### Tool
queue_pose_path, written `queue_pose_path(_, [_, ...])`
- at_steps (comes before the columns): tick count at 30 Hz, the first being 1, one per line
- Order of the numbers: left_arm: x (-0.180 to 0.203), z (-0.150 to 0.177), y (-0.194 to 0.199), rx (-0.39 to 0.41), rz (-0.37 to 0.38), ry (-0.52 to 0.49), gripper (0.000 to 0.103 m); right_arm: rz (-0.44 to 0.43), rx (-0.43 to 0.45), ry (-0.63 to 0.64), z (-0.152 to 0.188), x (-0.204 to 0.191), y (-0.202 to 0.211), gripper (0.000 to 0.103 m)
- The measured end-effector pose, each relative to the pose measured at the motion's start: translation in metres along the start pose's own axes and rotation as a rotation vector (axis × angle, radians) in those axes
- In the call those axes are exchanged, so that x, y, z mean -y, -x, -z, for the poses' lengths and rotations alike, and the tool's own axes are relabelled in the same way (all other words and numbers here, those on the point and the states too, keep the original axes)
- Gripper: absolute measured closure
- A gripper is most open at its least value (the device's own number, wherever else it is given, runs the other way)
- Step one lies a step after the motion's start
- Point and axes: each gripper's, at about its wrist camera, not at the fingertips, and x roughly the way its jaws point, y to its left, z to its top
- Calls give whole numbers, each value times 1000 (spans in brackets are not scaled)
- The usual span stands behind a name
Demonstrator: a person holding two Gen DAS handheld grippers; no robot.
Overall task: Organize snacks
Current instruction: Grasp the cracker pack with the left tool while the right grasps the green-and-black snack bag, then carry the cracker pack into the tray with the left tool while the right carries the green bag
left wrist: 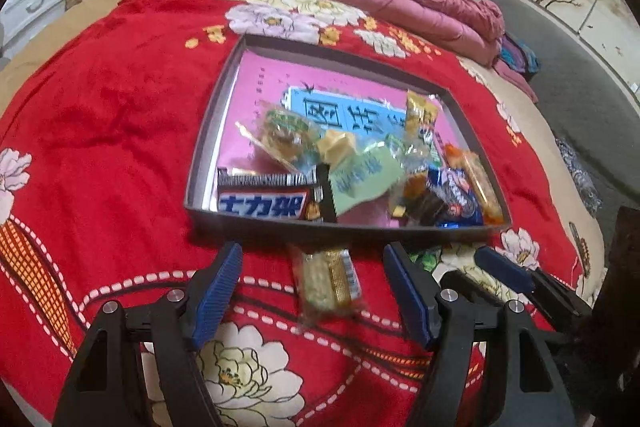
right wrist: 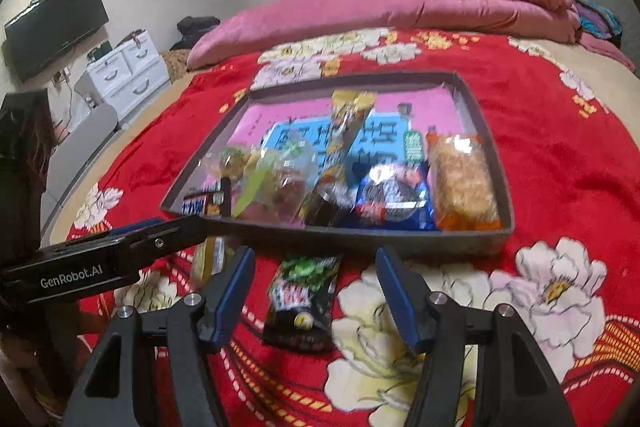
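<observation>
Bedroom, with white wardrobes and a rolled pink quilt (right wrist: 440, 3) at the far side: on a bed spread with a red flowered blanket (left wrist: 120, 99), a shallow grey tray (left wrist: 216, 131) already holds most of the snacks, crowded along its near edge, a dark chocolate bar (left wrist: 264, 205) at left and an orange-wrapped cake (right wrist: 460, 183) at right. Two packets lie on the blanket just short of the tray's near wall. The left gripper (left wrist: 312, 291) hangs over a clear-and-gold wafer packet (left wrist: 328, 285), jaws wide and apart from it; the right gripper (right wrist: 316, 295) straddles a black-and-green packet (right wrist: 304, 299), jaws half open, not pressing. Each tool appears lined up to lift its packet into the tray, though motion blur leaves exact clearance uncertain.
</observation>
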Motion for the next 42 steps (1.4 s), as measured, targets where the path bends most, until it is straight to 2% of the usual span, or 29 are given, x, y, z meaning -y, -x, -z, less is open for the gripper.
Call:
queue_pose_path(6, [-2,5,-10,-53,-16,12,29,17,-57,66,9,-16,-12,41])
queue_pose_path(13, [-1,8,-22,-101,-12,15,29,82,-135,94,19,-18,-35,41])
queue_pose_path(16, [-2,7,-27,-112,-13,22,29,96,-142,117,21,-18,-39,45])
queue_pose_path(20, [0,7,-33,-121,-23,18,29,70,-140,109,20,-15,-41,59])
queue_pose_path(21, [1,8,-35,-125,-31,14,29,65,-138,101,20,-13,-41,60])
queue_pose_path(26, [8,9,-40,-117,-69,-35,30,43,-114,72,18,-9,-29,61])
queue_pose_path(28, [12,10,-41,-121,-88,-59,49,30,-99,68,18,-9,-22,61])
queue_pose_path(30, [15,11,-41,-120,-97,-80,60,25,-79,68,17,-8,-14,61])
queue_pose_path(36, [15,11,-30,-94,-49,-76,63,1,-2,34,10,-1,6,61])
queue_pose_path(42, [19,8,2,6,33,-72,63,-2,97,15,3,5,24,61])
